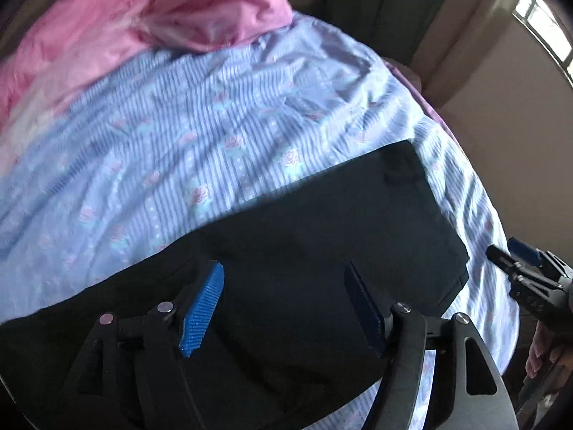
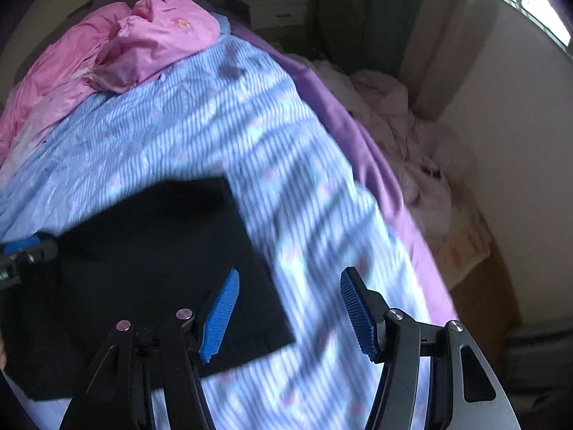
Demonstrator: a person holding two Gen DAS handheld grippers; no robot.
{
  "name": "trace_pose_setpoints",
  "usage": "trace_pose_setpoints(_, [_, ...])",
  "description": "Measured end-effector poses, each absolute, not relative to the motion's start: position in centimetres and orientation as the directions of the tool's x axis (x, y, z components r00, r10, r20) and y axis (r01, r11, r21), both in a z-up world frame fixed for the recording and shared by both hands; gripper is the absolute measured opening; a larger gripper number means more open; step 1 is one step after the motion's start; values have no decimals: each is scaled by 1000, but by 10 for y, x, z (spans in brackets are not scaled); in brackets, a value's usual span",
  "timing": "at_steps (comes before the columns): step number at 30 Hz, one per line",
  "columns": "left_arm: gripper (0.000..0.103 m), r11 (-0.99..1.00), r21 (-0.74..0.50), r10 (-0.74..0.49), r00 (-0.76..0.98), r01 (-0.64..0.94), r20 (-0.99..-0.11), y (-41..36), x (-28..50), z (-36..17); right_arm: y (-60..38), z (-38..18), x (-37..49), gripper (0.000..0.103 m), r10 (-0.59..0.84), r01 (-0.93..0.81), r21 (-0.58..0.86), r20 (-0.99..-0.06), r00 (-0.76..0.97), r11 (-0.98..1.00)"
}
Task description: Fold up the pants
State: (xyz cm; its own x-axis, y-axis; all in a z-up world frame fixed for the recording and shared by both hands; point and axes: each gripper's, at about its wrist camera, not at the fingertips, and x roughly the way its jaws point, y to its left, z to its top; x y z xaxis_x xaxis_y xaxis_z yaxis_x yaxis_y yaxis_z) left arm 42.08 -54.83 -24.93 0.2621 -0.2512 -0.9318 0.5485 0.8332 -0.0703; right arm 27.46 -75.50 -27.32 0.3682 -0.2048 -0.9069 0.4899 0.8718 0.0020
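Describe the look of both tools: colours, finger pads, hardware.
The left tool and the right tool look identical: black angular linkage arms, round silver pivot pins, and ribbed bright-blue pads on black finger backings. No cables or markings are visible.

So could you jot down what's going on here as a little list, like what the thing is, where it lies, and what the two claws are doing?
item: black pants, lying flat
surface: bed with blue striped floral sheet
left claw: open, over the pants, holding nothing
right claw: open, over the pants' edge and the sheet, holding nothing
also on bed: pink blanket, bunched at the far end
beside bed: pale bedding heap on the floor
light: window, upper right
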Motion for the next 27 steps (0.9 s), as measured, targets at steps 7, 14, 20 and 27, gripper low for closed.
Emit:
trace_pose_setpoints(7, [77,818,-87,-280,261,568,-924,-527,361,-252,-741,-298,259,56,-125,485,76,-921,369,871])
trace_pose_setpoints(14, [77,842,-84,-214,187,533,-959,-490,324,-293,-742,-315,261,48,-82,518,138,-922,379,844])
trace_pose_setpoints(20, [77,781,-31,-204,208,624,-956,-487,304,-303,-739,-330,260,46,-23,545,203,-925,379,814])
trace_pose_setpoints(27, [58,732,38,-134,198,680,-971,-493,302,-333,-735,-345,262,46,0,569,225,-930,368,791])
